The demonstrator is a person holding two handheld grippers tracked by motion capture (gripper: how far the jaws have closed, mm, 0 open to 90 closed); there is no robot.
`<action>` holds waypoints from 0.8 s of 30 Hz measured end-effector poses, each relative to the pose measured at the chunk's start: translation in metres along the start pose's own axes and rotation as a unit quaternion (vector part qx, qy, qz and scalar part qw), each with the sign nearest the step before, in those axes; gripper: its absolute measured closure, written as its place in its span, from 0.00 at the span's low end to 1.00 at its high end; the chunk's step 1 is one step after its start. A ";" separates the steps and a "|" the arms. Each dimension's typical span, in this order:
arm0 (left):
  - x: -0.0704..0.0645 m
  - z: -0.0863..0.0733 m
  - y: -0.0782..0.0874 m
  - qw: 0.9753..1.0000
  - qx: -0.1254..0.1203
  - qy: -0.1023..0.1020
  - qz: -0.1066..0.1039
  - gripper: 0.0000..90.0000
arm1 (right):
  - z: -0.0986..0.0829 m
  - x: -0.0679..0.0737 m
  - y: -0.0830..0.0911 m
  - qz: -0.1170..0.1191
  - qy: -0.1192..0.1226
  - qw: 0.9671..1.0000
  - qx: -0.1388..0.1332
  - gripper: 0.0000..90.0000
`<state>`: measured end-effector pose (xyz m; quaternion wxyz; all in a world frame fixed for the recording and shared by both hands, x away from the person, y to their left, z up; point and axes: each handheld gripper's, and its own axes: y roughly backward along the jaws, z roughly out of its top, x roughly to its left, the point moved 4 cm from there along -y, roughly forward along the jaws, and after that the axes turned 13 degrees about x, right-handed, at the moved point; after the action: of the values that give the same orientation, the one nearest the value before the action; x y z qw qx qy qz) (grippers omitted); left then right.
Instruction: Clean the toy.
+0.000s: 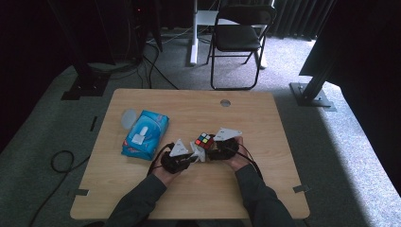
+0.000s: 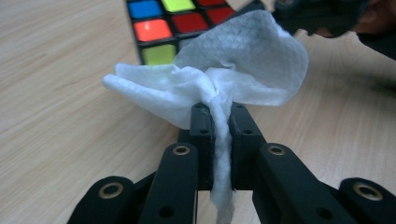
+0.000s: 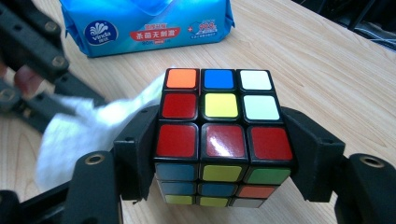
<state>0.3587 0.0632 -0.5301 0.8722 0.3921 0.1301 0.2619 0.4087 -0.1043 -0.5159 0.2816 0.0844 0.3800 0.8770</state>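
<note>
A scrambled puzzle cube [image 3: 219,135] sits clamped between the jaws of my right gripper [image 3: 219,154], held just above the table; in the high view the cube [image 1: 204,140] is near the table's middle. My left gripper [image 2: 221,119] is shut on a crumpled white wet wipe [image 2: 219,79], which is pressed against the cube's [image 2: 168,28] side. From the right gripper view the wipe [image 3: 79,130] lies at the cube's left with the left gripper's black jaws behind it. In the high view the two grippers [image 1: 182,156] [image 1: 222,146] meet at the cube.
A blue pack of wet wipes [image 1: 145,134] lies on the wooden table [image 1: 189,198] left of the hands, its lid flap open. Behind the table stands a black folding chair [image 1: 241,33]. Cables run across the carpet on the left.
</note>
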 end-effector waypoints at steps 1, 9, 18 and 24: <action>-0.002 0.000 -0.001 1.000 0.002 -0.003 -0.002 0.92 | 0.000 0.000 0.000 -0.001 -0.002 1.000 0.000 0.38; -0.016 0.004 -0.008 0.999 0.004 -0.025 -0.019 0.92 | 0.001 0.001 -0.003 0.001 -0.005 1.000 -0.001 0.38; -0.004 0.003 -0.001 1.000 -0.002 -0.012 0.000 0.91 | 0.001 0.001 -0.001 0.003 -0.002 1.000 -0.003 0.38; 0.010 0.001 0.009 1.000 -0.014 0.009 0.018 0.91 | 0.001 0.002 0.001 0.005 -0.001 1.000 -0.003 0.38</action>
<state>0.3646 0.0734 -0.5228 0.8715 0.3801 0.1277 0.2825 0.4076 -0.1028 -0.5146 0.2776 0.0864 0.3770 0.8794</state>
